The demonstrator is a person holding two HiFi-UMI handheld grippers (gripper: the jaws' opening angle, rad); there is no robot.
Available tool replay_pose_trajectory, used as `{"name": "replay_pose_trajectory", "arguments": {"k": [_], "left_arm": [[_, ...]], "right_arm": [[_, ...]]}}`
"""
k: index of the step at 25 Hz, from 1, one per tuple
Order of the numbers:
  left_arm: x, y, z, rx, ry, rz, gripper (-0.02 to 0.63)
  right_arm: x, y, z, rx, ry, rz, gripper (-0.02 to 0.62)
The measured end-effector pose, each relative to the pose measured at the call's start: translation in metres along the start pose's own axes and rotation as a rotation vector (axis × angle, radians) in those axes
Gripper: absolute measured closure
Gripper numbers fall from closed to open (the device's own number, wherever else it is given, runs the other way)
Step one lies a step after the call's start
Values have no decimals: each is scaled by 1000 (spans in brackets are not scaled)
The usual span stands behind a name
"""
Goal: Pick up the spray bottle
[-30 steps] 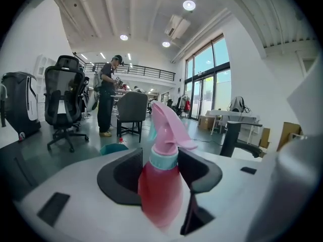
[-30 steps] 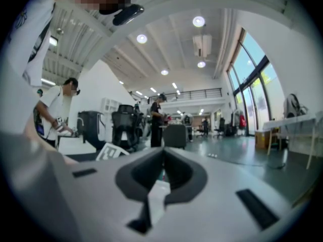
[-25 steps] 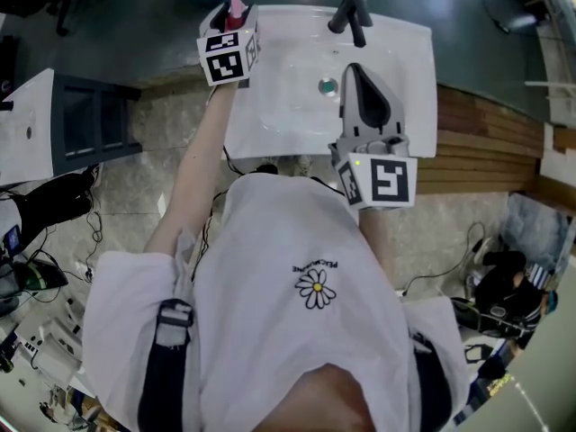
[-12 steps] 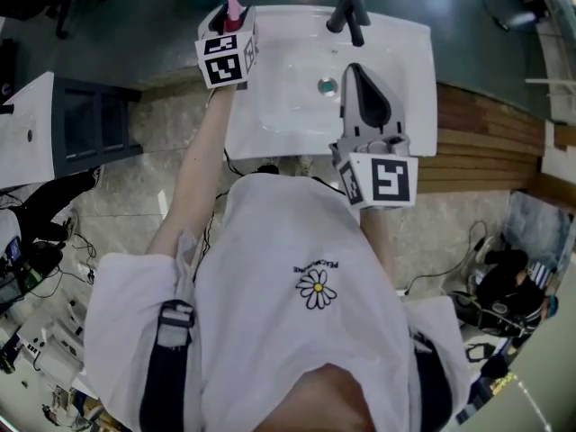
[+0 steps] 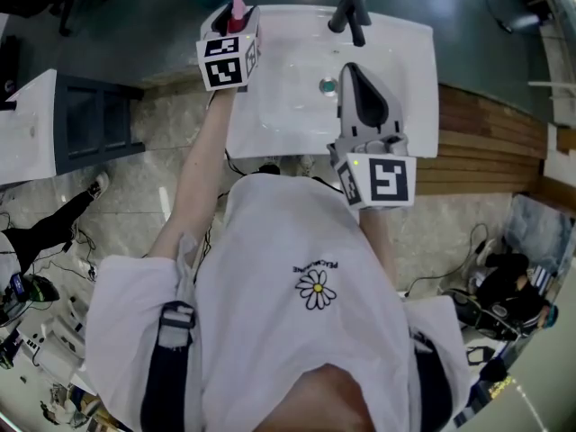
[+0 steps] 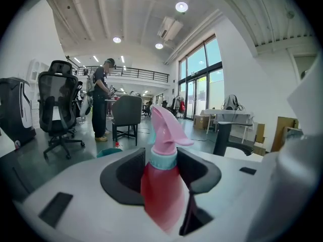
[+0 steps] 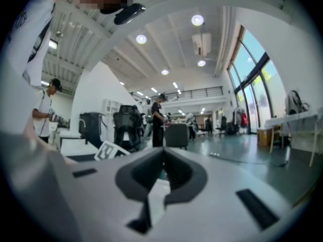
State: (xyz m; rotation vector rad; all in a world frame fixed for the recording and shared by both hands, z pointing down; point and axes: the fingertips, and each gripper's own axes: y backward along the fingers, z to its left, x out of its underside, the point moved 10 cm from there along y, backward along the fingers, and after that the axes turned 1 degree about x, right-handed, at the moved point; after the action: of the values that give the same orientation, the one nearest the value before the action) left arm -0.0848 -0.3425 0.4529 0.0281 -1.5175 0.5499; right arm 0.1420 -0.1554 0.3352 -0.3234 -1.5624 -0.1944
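Two grippers were over the sink (image 5: 409, 52): the left gripper (image 6: 162, 160) had just been closing, its pads (image 6: 127, 175) snug on the pink spray bottle (image 6: 162, 185); the right gripper (image 7: 162, 160) was closed and empty.

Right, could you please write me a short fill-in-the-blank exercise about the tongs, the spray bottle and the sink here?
1. The spray bottle between the left tongs has a ____ trigger head.
2. The right tongs are ____, with nothing between them.
3. The white sink has a ____ faucet.

Missing words: pink; shut; black.

Note: the left tongs have just been closing, with the spray bottle between them.
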Motion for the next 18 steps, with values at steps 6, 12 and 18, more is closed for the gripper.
{"name": "replay_pose_trajectory", "arguments": {"k": [6,12,18], "left_arm": [[-30,12,-4,2,-34,-83,403],[-67,26,-15,12,-66,-198,403],[-109,48,-26,29,-117,-314,403]], "right_arm": [[-2,2,-2,1,-6,-9,566],[-3,4,-7,-1,-13,-29,566],[-6,5,-8,-3,-19,-53,566]]}}
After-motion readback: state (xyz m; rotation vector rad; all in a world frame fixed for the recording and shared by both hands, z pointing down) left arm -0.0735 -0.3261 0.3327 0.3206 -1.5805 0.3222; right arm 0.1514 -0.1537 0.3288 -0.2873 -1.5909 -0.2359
